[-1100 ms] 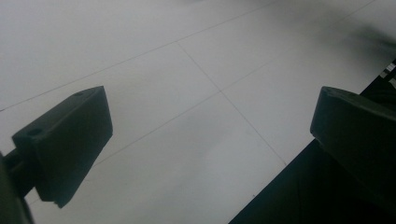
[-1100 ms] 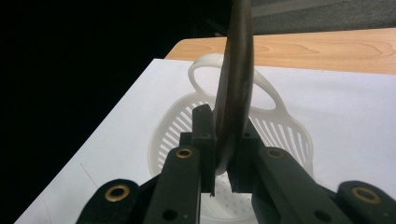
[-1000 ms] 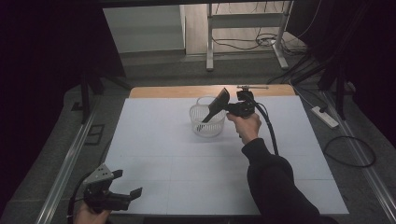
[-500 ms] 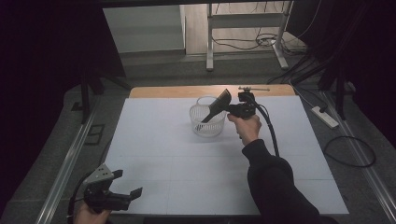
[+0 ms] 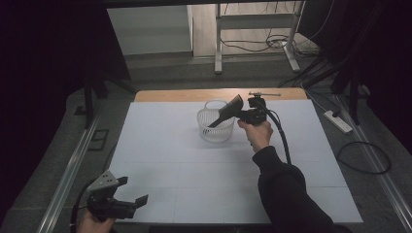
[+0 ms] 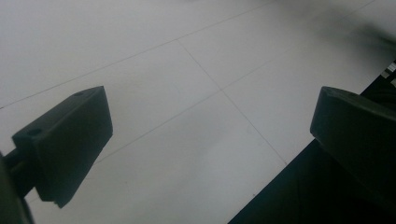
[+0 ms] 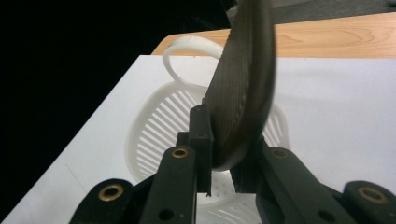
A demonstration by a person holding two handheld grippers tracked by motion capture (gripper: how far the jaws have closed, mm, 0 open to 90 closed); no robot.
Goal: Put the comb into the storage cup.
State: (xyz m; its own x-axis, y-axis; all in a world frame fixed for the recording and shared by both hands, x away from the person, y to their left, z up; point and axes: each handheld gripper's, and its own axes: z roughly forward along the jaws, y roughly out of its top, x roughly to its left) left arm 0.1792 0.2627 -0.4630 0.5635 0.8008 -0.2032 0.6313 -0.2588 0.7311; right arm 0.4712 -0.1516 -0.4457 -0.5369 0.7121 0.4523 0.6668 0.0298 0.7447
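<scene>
A white slotted basket [image 5: 214,132] [image 7: 154,130] with a loop handle stands at the far middle of the white table sheet [image 5: 170,160]. My right gripper [image 5: 227,116] [image 7: 224,172] hovers over its right rim, and its pads press on a dark, ribbed, curved strip [image 5: 235,104] [image 7: 243,84] that rises above the basket. The jaws have just been opening slightly, with the strip still between them. My left gripper [image 5: 132,190] [image 6: 212,140] rests low at the near left corner of the sheet, open, with bare sheet between its jaws.
The sheet's near edge drops to black in the left gripper view. A bare wooden strip [image 5: 194,94] runs along the far edge, with a thin metal rod [image 5: 265,93] on it. On the floor lie a power strip [image 5: 337,121] and cables at right, and a rail [image 5: 73,165] at left.
</scene>
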